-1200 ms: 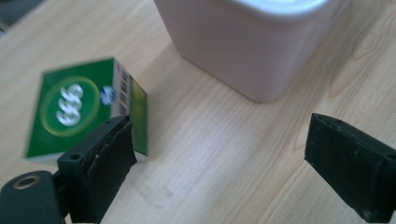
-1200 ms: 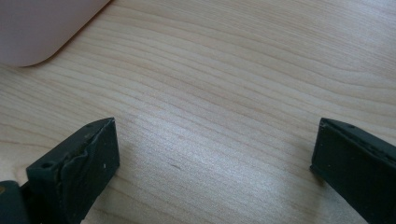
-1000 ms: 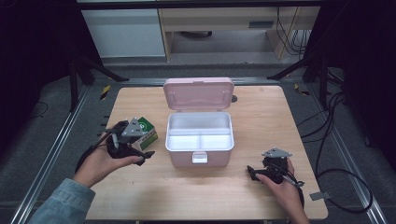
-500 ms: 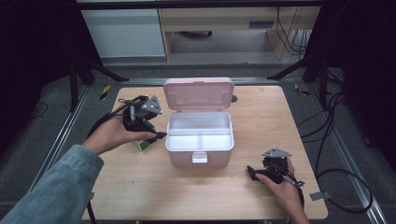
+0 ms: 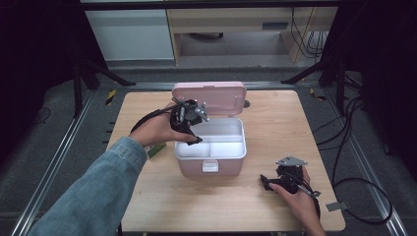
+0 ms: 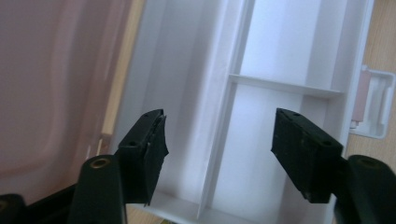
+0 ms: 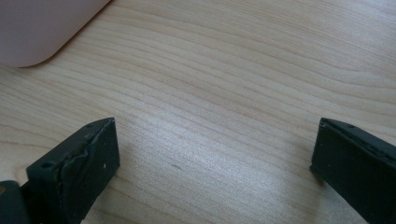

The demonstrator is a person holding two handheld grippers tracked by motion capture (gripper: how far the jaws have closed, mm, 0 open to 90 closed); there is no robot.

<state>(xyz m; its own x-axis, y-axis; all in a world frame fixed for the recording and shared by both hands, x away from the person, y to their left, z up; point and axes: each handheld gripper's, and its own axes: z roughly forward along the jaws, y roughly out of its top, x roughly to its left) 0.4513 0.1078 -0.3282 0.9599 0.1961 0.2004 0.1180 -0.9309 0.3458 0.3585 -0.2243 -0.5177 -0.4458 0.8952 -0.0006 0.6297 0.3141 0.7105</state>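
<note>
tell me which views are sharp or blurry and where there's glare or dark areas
High view: table evenly lit, floor around it dark, the left gripper slightly soft. Left gripper view: the white tray of the pink box looks bright and washed out, black jaws in crisp focus. Right gripper view: wood grain sharp, with a pale sheen between the jaws of the right gripper.

The storage box (image 5: 210, 160) was pale pink outside, with a white divided tray (image 6: 261, 154) and a white front latch (image 5: 210, 166). The worktop (image 5: 295, 123) showed light wood grain. Both hand-held grippers were black; a green packet (image 5: 156, 150) lay at the box's nine o'clock.
</note>
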